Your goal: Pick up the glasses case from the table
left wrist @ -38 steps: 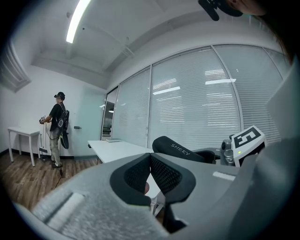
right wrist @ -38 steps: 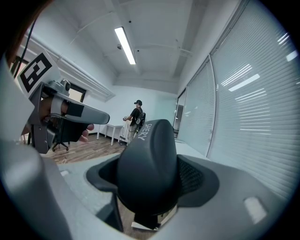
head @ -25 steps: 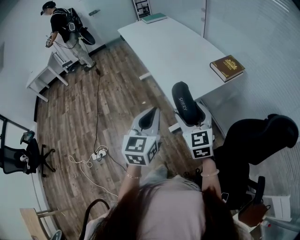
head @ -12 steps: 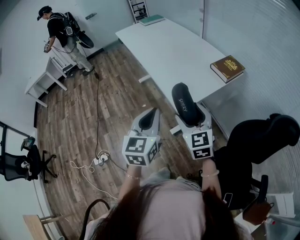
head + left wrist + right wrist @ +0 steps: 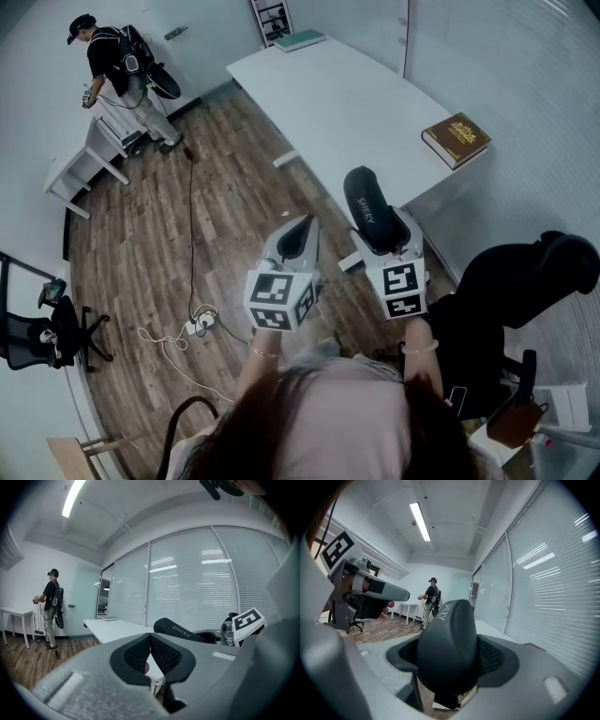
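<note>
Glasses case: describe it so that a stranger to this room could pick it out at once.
Find the long white table in the head view; by its near end, the right gripper is shut on the glasses case. It is the black, rounded oblong with white SHERY lettering, unlike the flat brown book lying on the table.

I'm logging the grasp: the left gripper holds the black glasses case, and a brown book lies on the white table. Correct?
Wrong gripper: the right gripper holds the black glasses case, as the right gripper view shows; the left gripper is shut on nothing. The brown book does lie on the white table.
</note>
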Demonstrator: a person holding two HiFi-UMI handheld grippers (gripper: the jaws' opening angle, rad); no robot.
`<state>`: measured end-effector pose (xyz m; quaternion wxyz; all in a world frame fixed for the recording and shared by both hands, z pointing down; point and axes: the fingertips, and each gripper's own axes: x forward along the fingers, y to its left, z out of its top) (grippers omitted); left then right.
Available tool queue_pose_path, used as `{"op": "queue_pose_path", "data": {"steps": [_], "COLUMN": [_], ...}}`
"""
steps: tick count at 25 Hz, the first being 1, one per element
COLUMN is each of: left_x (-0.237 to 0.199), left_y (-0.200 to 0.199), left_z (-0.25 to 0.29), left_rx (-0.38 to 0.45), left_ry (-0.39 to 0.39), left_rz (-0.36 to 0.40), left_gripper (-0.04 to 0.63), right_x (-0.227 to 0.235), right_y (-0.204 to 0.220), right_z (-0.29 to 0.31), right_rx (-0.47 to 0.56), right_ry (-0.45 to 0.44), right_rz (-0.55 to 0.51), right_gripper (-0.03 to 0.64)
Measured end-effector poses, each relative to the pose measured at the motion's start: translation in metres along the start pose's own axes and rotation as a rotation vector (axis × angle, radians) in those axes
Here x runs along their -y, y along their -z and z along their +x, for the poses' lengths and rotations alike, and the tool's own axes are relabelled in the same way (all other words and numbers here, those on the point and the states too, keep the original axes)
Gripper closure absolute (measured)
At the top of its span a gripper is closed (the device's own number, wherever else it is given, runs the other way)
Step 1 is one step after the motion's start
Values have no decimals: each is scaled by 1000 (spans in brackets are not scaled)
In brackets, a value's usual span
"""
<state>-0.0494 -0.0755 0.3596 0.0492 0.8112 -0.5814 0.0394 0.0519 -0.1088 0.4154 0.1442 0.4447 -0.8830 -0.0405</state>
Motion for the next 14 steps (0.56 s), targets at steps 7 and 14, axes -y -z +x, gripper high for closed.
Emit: {"op": "queue_pose_path", "data": {"steps": [7, 14], "left_x": [-5, -16], "left_y": [3, 2], "left_z": [4, 8], "left_rx": [-10, -4], "left_ry": [8, 7], "left_rz": [-4, -10], "left_gripper": [586, 586], "right_x": [-2, -2], "right_y": [-3, -4], "right_z": [8, 18], "right_rx": [-6, -14], "right_ry": [-1, 4], "right_rz": [-10, -19], "right_gripper": [270, 270]}}
